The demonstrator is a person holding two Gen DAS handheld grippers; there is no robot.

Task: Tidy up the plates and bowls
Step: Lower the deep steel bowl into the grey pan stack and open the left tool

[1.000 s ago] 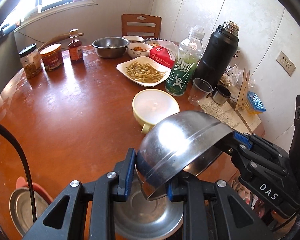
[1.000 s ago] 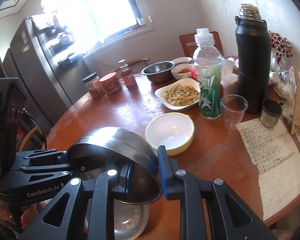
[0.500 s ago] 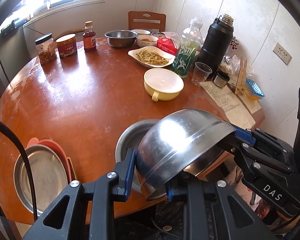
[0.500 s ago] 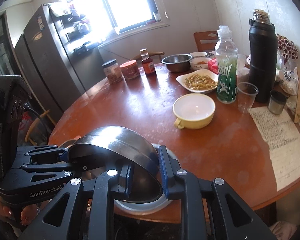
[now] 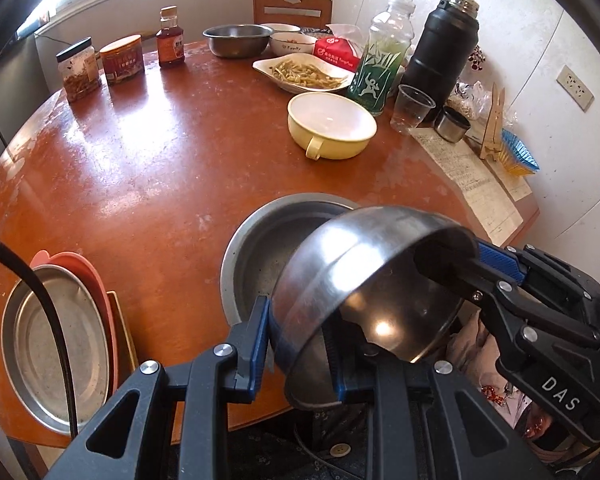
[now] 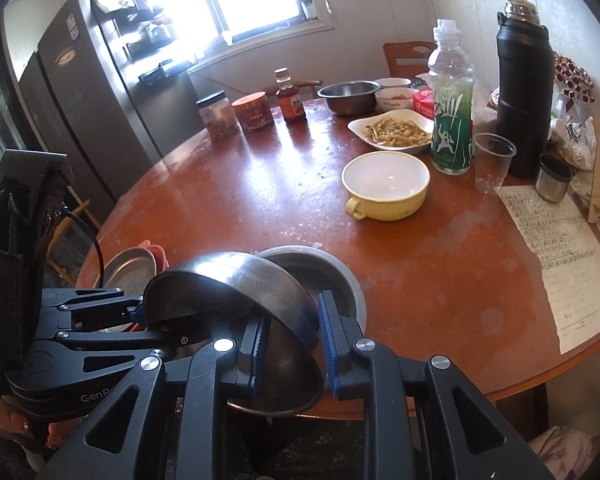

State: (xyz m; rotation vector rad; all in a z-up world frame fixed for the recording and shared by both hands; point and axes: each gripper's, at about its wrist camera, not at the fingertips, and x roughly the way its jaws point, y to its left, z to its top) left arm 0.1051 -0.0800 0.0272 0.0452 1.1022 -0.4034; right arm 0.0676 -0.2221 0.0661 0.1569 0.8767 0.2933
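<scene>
Over the last second both grippers have drawn back toward the near edge of the table (image 5: 148,184) with the steel bowl (image 5: 364,272), so the pan (image 5: 268,240) that lay directly beneath it now sits just ahead and below.

In the left wrist view, the left gripper (image 5: 300,344) is clamped narrow on the bowl's near rim, one pad outside the wall and one inside. The bowl hangs tilted, its mouth facing down and toward the person, partly past the table edge. The right gripper (image 5: 496,256) pinches the opposite rim from the right. The pan lies forward and slightly left of the bowl, its rim almost under the bowl's raised side. Only this view shows fully the steel plate (image 5: 52,344) resting on a pink plate (image 5: 96,280) at the far left edge.

In the right wrist view, the right gripper (image 6: 292,344) is likewise shut narrow on the bowl's rim, and the left gripper (image 6: 140,312) comes in from the left. Here the pan shows just behind the bowl, so nesting probably means levelling the bowl and carrying it forward. Both hands look equally near. This view alone shows fingertips (image 6: 20,426) on the left handle, and a fridge (image 6: 80,92).
</scene>
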